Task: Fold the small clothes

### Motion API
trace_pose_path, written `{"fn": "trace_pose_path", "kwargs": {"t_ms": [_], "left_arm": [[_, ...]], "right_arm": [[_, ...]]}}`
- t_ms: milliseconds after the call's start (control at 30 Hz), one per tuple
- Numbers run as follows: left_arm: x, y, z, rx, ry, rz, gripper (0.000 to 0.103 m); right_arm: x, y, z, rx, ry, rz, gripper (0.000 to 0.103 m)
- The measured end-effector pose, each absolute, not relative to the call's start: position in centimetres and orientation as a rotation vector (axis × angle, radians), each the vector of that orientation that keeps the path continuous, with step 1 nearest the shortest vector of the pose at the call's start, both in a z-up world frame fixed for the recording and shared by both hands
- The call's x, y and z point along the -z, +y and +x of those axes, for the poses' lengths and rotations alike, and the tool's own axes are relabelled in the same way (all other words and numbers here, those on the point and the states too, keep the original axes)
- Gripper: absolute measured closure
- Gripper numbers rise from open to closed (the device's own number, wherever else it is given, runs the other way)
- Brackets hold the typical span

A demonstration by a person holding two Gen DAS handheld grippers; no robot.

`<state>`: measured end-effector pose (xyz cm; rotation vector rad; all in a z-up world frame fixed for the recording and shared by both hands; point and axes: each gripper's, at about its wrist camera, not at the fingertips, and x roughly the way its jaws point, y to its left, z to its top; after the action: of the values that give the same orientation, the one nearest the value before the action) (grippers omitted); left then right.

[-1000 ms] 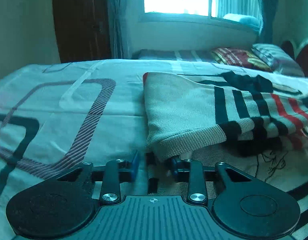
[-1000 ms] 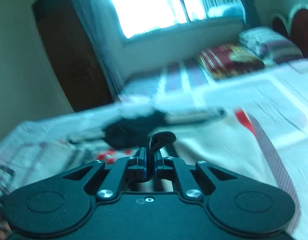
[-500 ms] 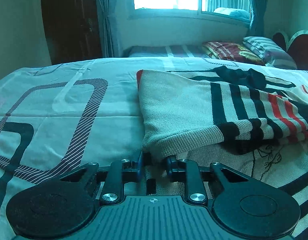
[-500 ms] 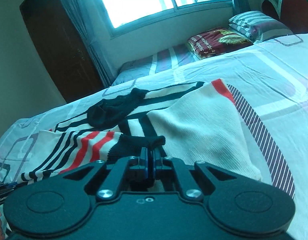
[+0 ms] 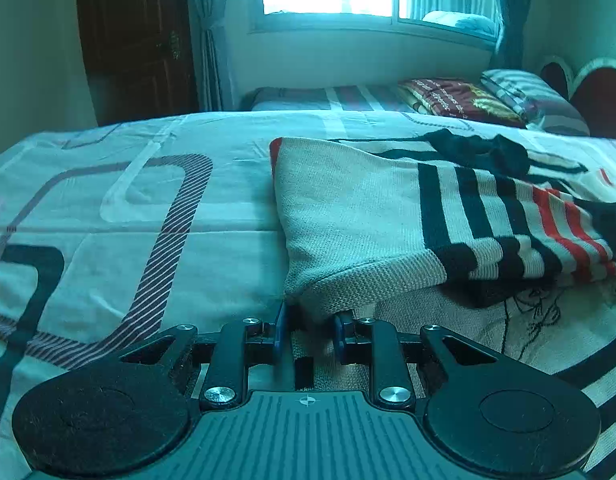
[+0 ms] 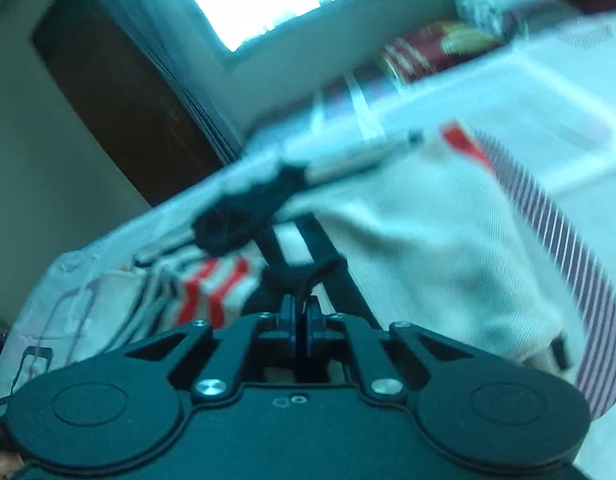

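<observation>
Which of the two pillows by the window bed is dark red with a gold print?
The nearer-left pillow; the other pillow beside it, toward the headboard, is pale with grey stripes.

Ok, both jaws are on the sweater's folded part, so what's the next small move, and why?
Probably lower both grippers together and lay the folded part flat. The left gripper has the cream corner of the sweater between its jaws, and the right gripper pinches the dark cuff. The fold already lies over the rest of the sweater on the bed, so it needs setting down before release.
</observation>
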<state>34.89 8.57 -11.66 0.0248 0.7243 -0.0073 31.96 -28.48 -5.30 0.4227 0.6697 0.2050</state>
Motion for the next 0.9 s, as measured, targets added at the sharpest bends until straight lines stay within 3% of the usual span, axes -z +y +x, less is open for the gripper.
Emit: {"fn": "trace_pose_path", "kwargs": {"t_ms": [100,300,367,400,433,467,600,767,833,867,900], "left_arm": [[11.7,8.7,34.9,0.011,0.729,0.027,0.079],[11.5,8.7,35.3,0.016,0.752,0.036,0.079],[11.2,8.7,35.1,0.035,0.758,0.068,0.075],[10.9,8.8,34.6,0.039,0.76,0.088,0.069],[10.4,9.1,33.9,0.031,0.754,0.107,0.069],[9.6,9.3,32.9,0.036,0.727,0.112,0.069],[6.5,7.1,32.0,0.129,0.628,0.07,0.069],[8.3,0.6,35.9,0.206,0.677,0.095,0.069],[10.3,0.2,36.2,0.141,0.71,0.102,0.059],[10.7,0.8,35.9,0.108,0.701,0.06,0.046],[10.8,1.6,35.8,0.108,0.701,0.023,0.044]], "right_arm": [[4.1,-28.4,30.8,-0.202,0.646,0.355,0.098],[7.0,-28.5,31.6,-0.152,0.725,0.316,0.097],[6.9,-28.5,31.6,-0.152,0.73,0.324,0.097],[6.6,-28.7,31.5,-0.149,0.726,0.328,0.095],[6.0,-28.9,31.1,-0.136,0.704,0.325,0.085],[5.3,-29.2,30.4,-0.123,0.672,0.31,0.083],[3.9,-28.7,29.0,-0.21,0.61,0.219,0.088],[4.7,-24.6,30.0,-0.332,0.658,0.063,0.09],[6.0,-23.3,30.5,-0.327,0.721,-0.055,0.095],[6.3,-23.2,30.2,-0.33,0.696,-0.072,0.095],[6.3,-23.5,30.2,-0.332,0.695,-0.057,0.095]]}}
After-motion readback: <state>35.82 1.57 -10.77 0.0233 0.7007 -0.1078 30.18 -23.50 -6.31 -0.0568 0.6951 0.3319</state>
